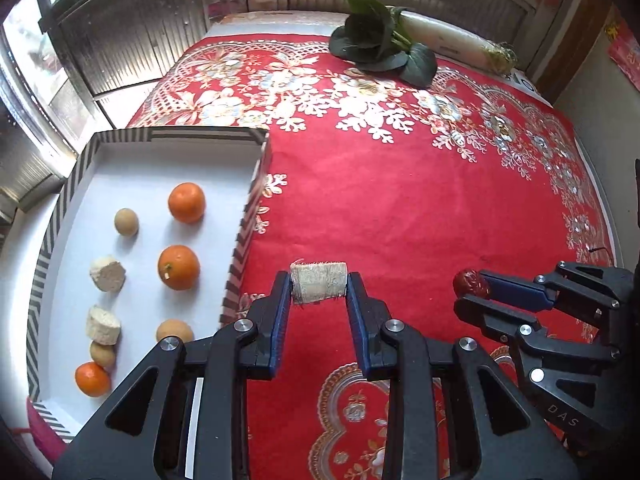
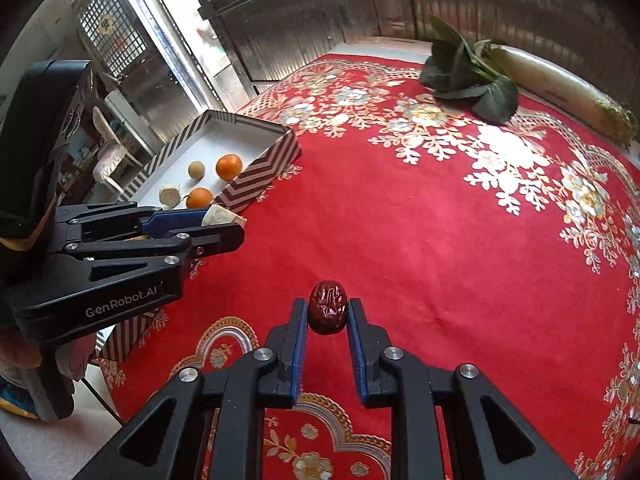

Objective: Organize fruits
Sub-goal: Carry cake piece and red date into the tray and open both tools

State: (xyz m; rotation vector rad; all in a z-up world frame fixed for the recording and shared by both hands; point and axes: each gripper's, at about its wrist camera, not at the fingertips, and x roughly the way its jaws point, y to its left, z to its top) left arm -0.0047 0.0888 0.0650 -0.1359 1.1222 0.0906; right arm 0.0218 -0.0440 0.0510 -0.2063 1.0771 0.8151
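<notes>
My left gripper [image 1: 319, 289] is shut on a pale sugarcane chunk [image 1: 318, 282], held above the red tablecloth just right of the striped tray [image 1: 244, 224]. In the right wrist view the left gripper [image 2: 224, 224] shows at the left with the sugarcane chunk [image 2: 222, 215] at its tips. My right gripper [image 2: 327, 312] is shut on a dark red date [image 2: 327, 306]; from the left wrist view the right gripper [image 1: 470, 288] and its date [image 1: 471, 283] sit to the right. Inside the tray lie oranges [image 1: 186, 202], small tan round fruits [image 1: 126, 222] and sugarcane chunks [image 1: 107, 274].
A leafy green vegetable [image 1: 380, 46] and a long white radish [image 1: 452, 42] lie at the table's far edge. The red floral tablecloth [image 1: 400, 200] covers the table. Windows and a radiator stand behind; a chair [image 2: 110, 152] is beyond the tray.
</notes>
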